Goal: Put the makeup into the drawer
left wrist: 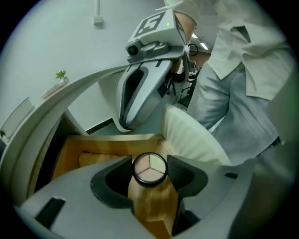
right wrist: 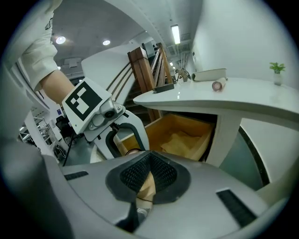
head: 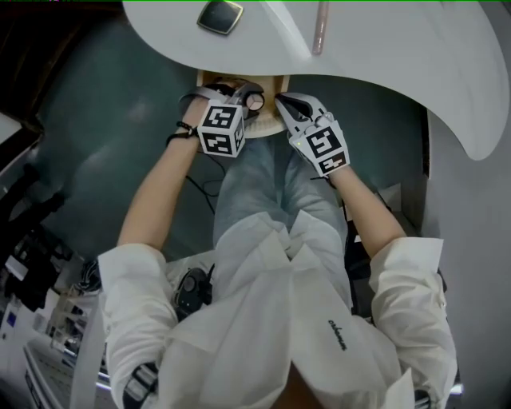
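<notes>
Holding the round compact (left wrist: 149,168) pinched between its pads, the left gripper (left wrist: 149,174) tilts down over the open wooden drawer (left wrist: 88,151) — likely lined up so the compact drops straight inside. Right gripper (right wrist: 148,173) sits just beside it, jaws together with nothing in them — probably only standing by. A dark compact (head: 220,15) and a pink tube (head: 320,28) lie on the white table (head: 383,48).
</notes>
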